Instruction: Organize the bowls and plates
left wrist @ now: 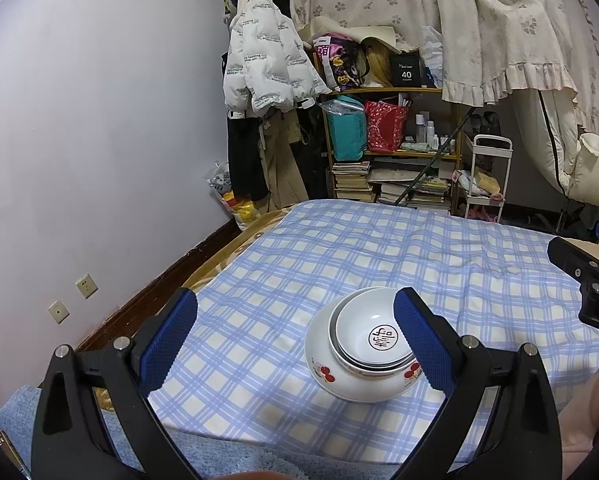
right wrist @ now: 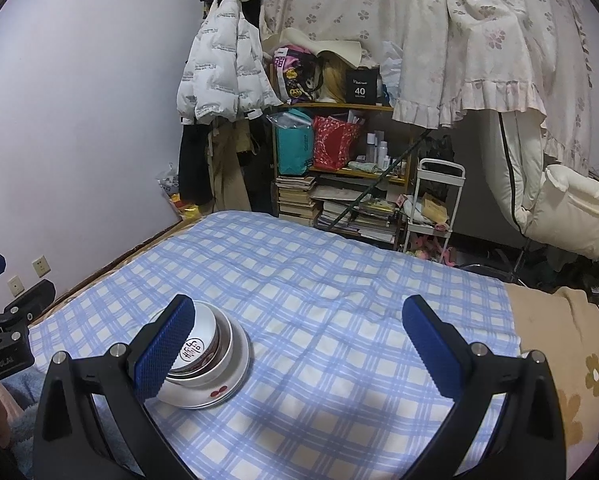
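One nested stack of bowls (left wrist: 363, 356) sits lower right of center on my checked blue cloth (left wrist: 339, 248). My left gripper (left wrist: 295, 336) and right gripper (right wrist: 299, 340) both gape, holding nothing.

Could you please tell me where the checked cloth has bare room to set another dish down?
Right of the stacked bowls, the checked cloth lies bare to its tan-blanket edge, and beyond them toward the bookshelf. Both grippers crowd the near edge.
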Tool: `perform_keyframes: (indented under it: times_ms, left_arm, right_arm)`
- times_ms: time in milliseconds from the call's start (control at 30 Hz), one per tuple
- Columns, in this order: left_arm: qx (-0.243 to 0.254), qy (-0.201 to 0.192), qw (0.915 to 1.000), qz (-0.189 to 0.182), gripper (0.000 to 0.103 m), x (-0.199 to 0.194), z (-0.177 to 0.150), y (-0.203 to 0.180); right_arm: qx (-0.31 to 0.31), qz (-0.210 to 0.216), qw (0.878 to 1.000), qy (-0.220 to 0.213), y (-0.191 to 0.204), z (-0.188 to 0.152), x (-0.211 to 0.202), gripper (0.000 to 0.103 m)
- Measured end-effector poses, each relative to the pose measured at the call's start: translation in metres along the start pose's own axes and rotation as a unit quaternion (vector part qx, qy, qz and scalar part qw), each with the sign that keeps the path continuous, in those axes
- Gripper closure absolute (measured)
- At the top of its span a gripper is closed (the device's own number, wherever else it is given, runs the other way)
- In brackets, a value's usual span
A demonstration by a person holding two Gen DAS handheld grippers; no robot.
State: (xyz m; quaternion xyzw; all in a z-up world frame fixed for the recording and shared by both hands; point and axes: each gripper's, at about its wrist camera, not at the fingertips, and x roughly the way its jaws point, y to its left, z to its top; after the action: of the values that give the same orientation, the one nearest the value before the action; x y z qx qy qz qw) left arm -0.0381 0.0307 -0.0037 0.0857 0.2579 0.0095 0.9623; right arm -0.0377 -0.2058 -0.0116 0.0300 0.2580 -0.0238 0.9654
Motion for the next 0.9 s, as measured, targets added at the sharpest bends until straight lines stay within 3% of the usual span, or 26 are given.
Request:
perform_keyframes:
  times_ms: [900]
  left_arm:
    - [0.0, 0.001, 1.0, -0.001, 0.005, 0.0009, -0.0001, -0.0019]
  right_arm:
    - [-0.007, 0.003, 1.0, 0.005, -0.0054, -0.0009, 0.0033, 0.0]
